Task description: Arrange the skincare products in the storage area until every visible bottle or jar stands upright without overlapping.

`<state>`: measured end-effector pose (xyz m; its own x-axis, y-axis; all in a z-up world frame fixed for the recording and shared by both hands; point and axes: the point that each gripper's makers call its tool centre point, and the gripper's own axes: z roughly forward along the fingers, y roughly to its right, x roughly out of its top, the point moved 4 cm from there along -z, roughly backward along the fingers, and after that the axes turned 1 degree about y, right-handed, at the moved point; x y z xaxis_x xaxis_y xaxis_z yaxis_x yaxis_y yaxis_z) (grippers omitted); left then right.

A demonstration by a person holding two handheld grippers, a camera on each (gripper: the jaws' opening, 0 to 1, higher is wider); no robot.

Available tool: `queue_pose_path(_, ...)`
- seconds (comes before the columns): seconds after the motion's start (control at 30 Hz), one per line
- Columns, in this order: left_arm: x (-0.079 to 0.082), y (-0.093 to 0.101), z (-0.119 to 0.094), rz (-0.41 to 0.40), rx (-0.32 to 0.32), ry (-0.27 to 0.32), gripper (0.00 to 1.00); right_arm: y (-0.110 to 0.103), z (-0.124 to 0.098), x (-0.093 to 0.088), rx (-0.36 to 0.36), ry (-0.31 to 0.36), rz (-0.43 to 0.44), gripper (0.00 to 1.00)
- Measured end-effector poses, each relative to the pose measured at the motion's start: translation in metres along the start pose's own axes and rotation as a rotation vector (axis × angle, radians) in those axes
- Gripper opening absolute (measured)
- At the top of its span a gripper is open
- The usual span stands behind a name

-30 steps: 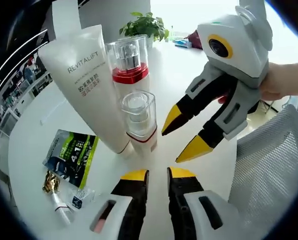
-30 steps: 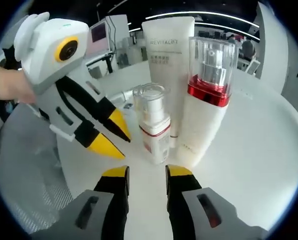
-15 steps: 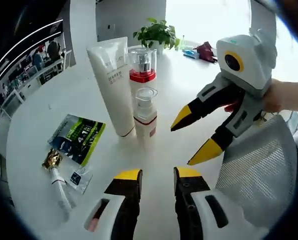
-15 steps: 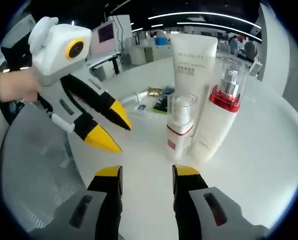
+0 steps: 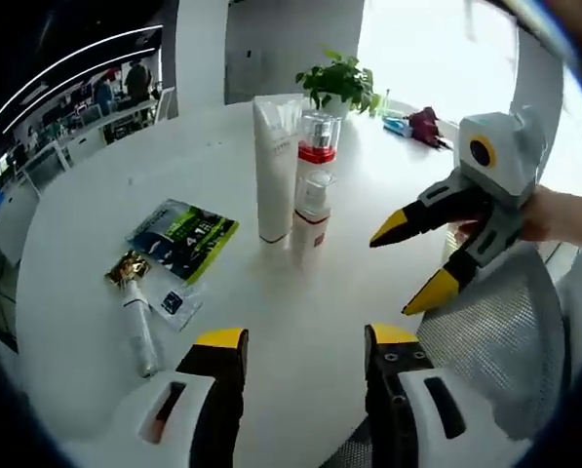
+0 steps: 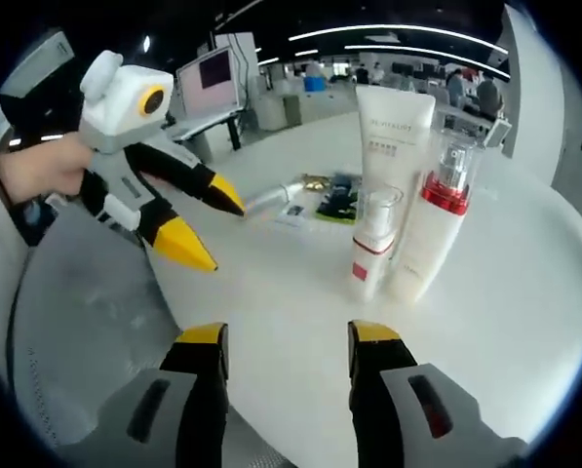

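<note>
Standing upright, bottles (image 5: 310, 200) well ahead of left gripper (image 5: 305, 343) and right gripper (image 6: 287, 336) (both spread wide, empty).

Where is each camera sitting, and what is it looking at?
Left gripper view: rides on the left gripper, looking across the white table at the standing tube and two pump bottles; its own yellow-tipped jaws show below, the right gripper and a hand beside it.
Right gripper view: rides on the right gripper, facing the same group from the other side, with the left gripper.
Both share the tube and bottles.
</note>
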<state>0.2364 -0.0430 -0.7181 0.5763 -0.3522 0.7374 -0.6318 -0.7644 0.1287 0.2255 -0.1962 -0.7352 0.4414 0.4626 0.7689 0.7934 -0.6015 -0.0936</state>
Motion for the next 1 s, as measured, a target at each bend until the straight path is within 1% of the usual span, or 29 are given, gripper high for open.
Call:
queue_pose_path(0.03, -0.001, 0.001, -0.003, -0.011, 0.002, 0.006, 0.53, 0.0, -0.001, 0.0, 0.0, 0.001, 0.0, 0.5)
queue_pose_path(0.1, -0.001, 0.003, -0.01, -0.049, 0.002, 0.039, 0.55, -0.003, -0.006, 0.002, 0.002, 0.013, -0.001, 0.52)
queue_pose_path(0.17, -0.004, 0.004, -0.018, -0.076, 0.004, 0.055, 0.56, -0.005, -0.01, 0.003, 0.006, 0.025, 0.003, 0.53)
queue_pose_path(0.3, -0.009, 0.002, -0.031, -0.124, 0.029, 0.082, 0.62, -0.013, -0.016, 0.003, 0.02, 0.036, 0.007, 0.57)
queue_pose_path(0.37, -0.012, 0.001, -0.04, -0.149, 0.047, 0.095, 0.64, -0.017, -0.019, 0.003, 0.026, 0.038, 0.007, 0.58)
queue_pose_path(0.47, -0.016, -0.003, -0.053, -0.163, 0.06, 0.105, 0.66, -0.023, -0.026, 0.005, 0.024, 0.043, 0.007, 0.61)
queue_pose_path(0.57, -0.022, -0.01, -0.065, -0.184, 0.075, 0.111, 0.7, -0.028, -0.031, 0.007, 0.02, 0.055, 0.03, 0.64)
queue_pose_path(0.6, -0.022, -0.011, -0.07, -0.194, 0.079, 0.122, 0.71, -0.029, -0.033, 0.007, 0.017, 0.057, 0.04, 0.65)
queue_pose_path(0.67, -0.024, -0.012, -0.077, -0.213, 0.084, 0.13, 0.72, -0.03, -0.035, 0.006, 0.01, 0.064, 0.049, 0.68)
queue_pose_path(0.73, -0.029, -0.015, -0.084, -0.224, 0.081, 0.134, 0.73, -0.032, -0.039, 0.005, 0.005, 0.067, 0.075, 0.71)
queue_pose_path(0.9, -0.037, -0.017, -0.1, -0.235, 0.077, 0.147, 0.79, -0.036, -0.052, 0.005, -0.019, 0.087, 0.096, 0.76)
queue_pose_path(1.0, -0.044, -0.011, -0.11, -0.253, 0.066, 0.152, 0.81, -0.038, -0.06, 0.005, -0.037, 0.094, 0.107, 0.78)
